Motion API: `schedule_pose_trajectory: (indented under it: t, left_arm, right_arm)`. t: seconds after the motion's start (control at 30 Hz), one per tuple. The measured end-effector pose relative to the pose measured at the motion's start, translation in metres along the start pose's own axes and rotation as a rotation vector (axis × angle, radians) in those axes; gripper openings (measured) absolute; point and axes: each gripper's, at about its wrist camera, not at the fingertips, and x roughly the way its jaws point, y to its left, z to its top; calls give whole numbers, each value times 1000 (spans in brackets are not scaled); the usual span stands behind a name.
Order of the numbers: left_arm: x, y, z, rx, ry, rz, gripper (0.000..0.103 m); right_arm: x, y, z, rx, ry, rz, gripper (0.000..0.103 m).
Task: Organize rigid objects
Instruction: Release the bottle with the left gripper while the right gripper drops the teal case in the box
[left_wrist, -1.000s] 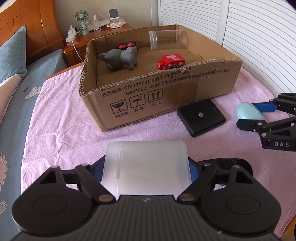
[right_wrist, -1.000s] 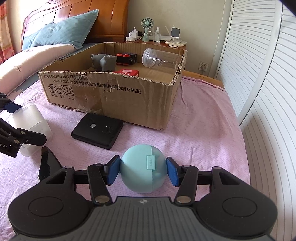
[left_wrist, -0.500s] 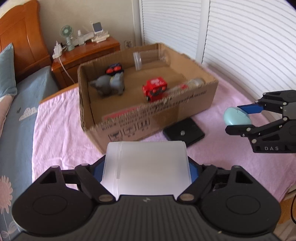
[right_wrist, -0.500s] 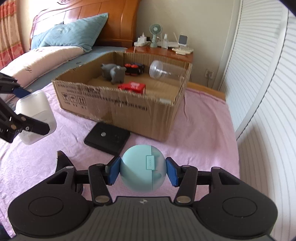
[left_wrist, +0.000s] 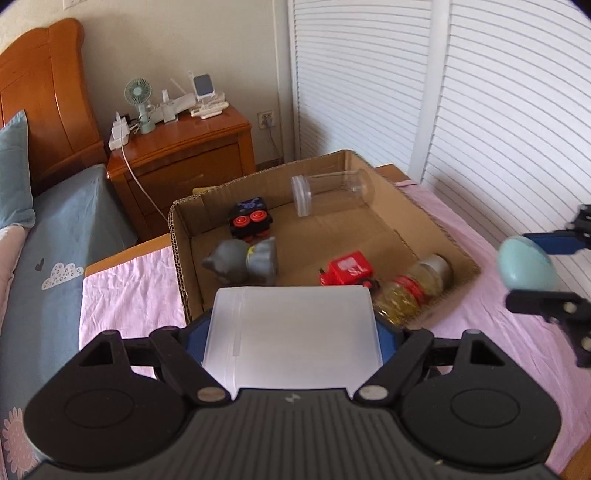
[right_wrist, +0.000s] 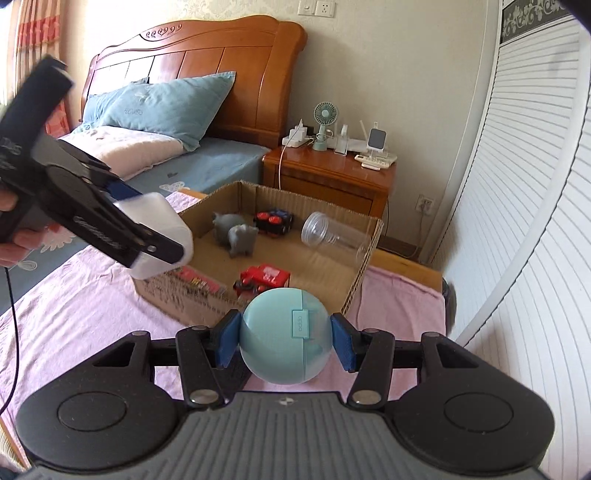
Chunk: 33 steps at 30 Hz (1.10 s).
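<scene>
My left gripper is shut on a translucent white plastic box and holds it in the air above the near wall of the open cardboard box. It also shows in the right wrist view. My right gripper is shut on a round light-blue case, held in the air near the box's right corner; the case also shows in the left wrist view. The cardboard box holds a grey toy animal, a red toy car, a black toy car, a clear plastic cup and a jar.
The cardboard box stands on a pink sheet over a bed. A wooden nightstand with a small fan stands behind it. White louvred doors run along the right. Pillows and a headboard lie at the left.
Both grippers have risen and moved toward the cardboard box with their objects. The black flat device on the sheet is out of sight.
</scene>
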Motion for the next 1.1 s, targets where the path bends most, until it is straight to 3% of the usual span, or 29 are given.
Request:
schedule_pose_trajectory:
  t: [0.17, 0.23, 0.47, 0.7, 1.1]
  left_arm:
    - [35, 13, 11, -43, 34, 34, 83]
    - [42, 17, 13, -71, 12, 55, 84]
    - [34, 31, 9, -167, -33, 54, 92]
    - [-3, 19, -5, -103, -83, 45, 99]
    - [-47, 10, -29, -35, -105, -25, 99]
  right_arm:
    - [11, -2, 8, 6, 5, -2, 58]
    - [14, -1, 11, 7, 8, -2, 58]
    - [29, 0, 19, 11, 21, 4, 58]
    - [57, -5, 38, 39, 53, 4, 58]
    - [142, -24, 65, 114, 178, -50, 58]
